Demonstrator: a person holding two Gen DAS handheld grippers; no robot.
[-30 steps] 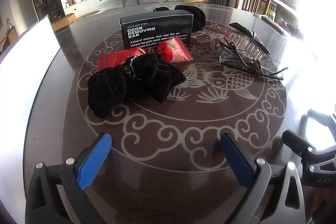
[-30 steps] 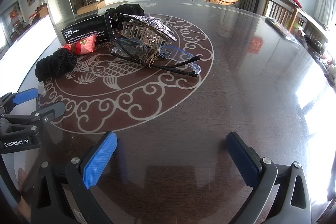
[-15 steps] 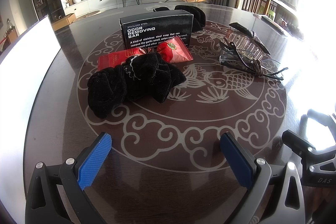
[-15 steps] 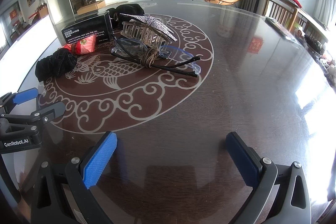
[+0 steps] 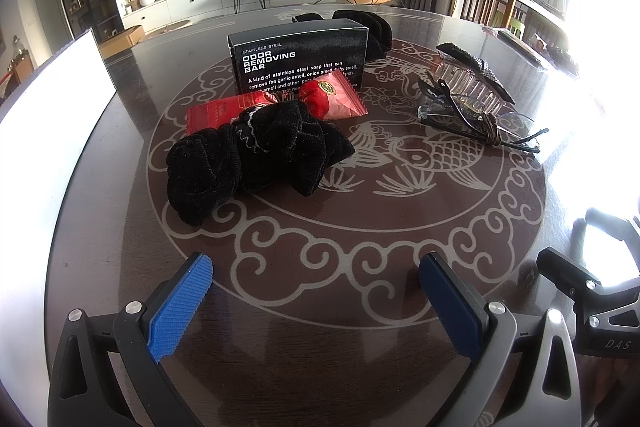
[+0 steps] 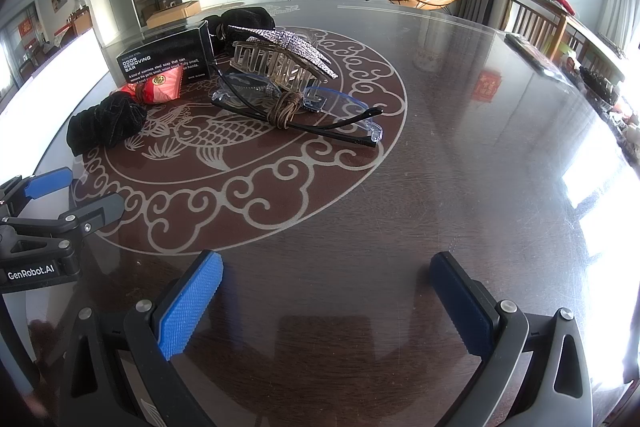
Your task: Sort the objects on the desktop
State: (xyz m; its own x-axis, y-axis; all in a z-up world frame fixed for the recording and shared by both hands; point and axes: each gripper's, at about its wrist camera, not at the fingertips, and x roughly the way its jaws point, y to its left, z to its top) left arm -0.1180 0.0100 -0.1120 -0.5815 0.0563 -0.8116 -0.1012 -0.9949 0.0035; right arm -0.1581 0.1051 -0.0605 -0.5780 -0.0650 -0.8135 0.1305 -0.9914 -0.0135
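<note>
A black velvet scrunchie lies on the round table in front of my open, empty left gripper. Behind it lie a red packet and a black "Odor Removing Bar" box. To the right lie clear glasses with a brown cord and a rhinestone hair claw. In the right wrist view my open, empty right gripper hovers near the table's front, with the glasses, claw, box, packet and scrunchie ahead to the left.
A second black fabric item lies behind the box. A white board stands along the table's left edge. The left gripper's body shows at the left of the right wrist view. Chairs stand at the far right.
</note>
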